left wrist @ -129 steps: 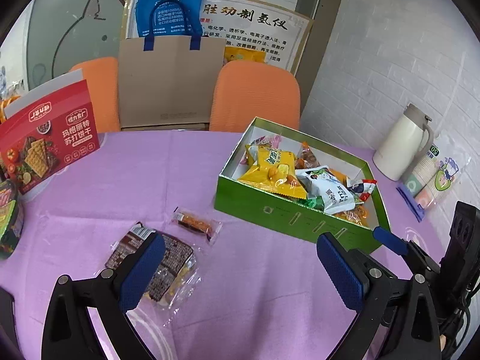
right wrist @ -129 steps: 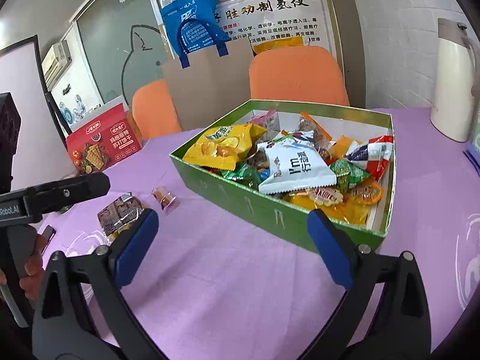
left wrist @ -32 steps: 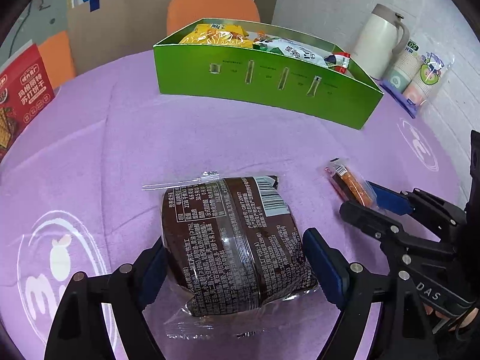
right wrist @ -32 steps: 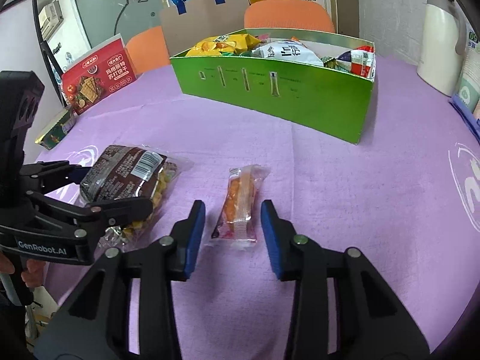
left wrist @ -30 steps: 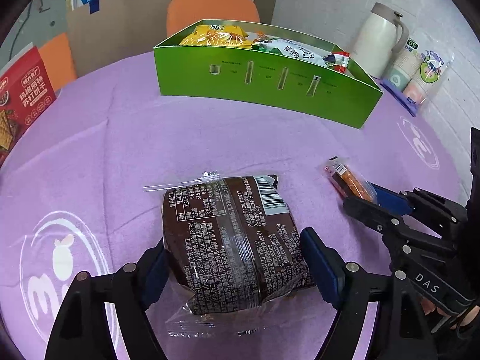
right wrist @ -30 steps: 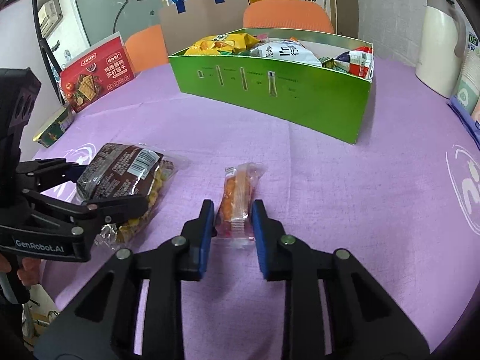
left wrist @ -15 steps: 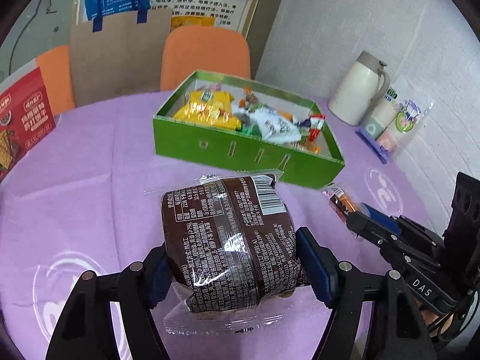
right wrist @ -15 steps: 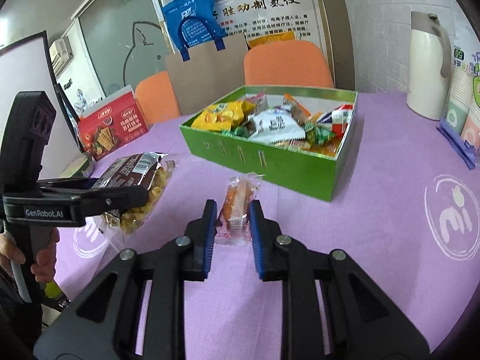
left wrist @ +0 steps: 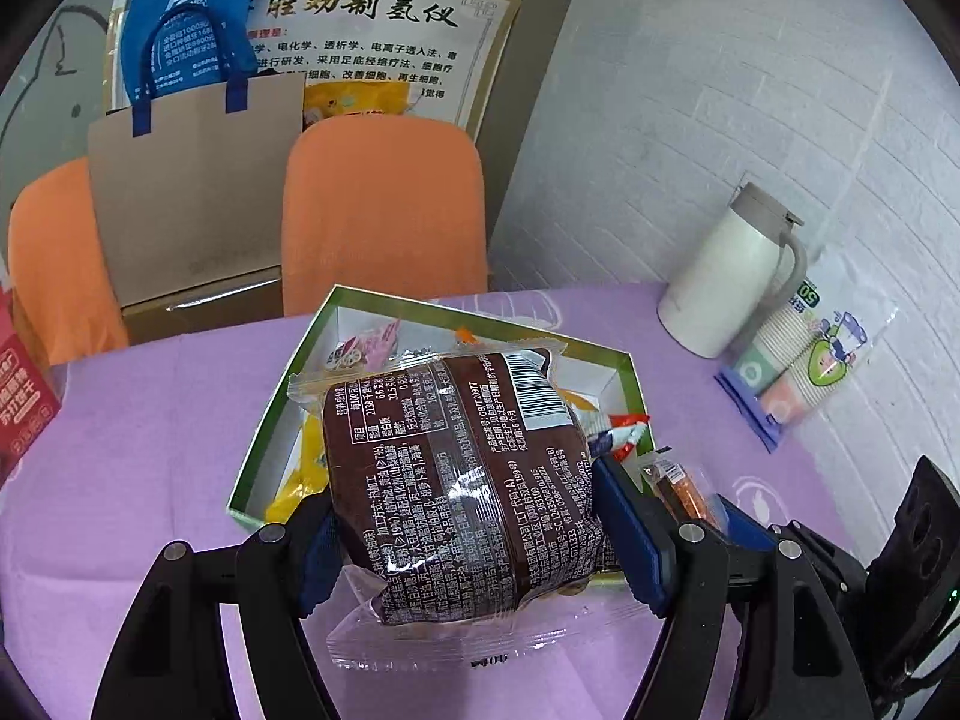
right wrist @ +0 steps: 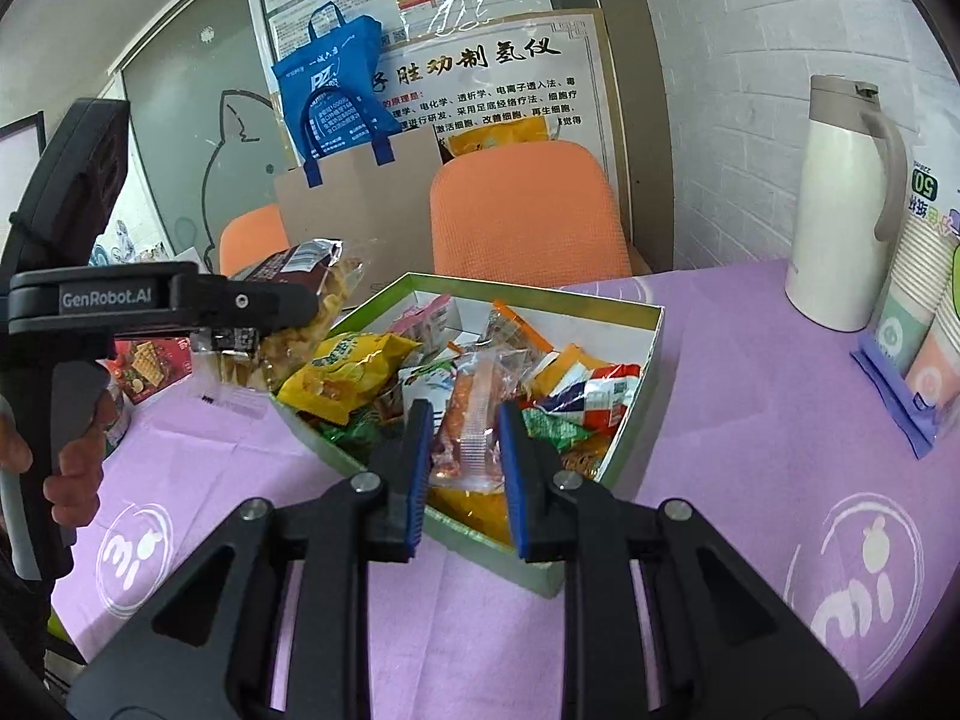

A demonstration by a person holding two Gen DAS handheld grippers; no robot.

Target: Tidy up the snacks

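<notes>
Clamping a brown snack pack, the left gripper holds it in the air over the near edge of the green box; just right of it the right gripper pinches an orange snack sachet above the box's heaped snacks. Beyond, at the purple table's far right edge, stands a white jug

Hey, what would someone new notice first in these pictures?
Probably the brown snack pack, clamped in the left hand-held gripper above the green box of snacks on the purple table. Next, the orange snack gripped by the right hand-held gripper over the same box.
</notes>
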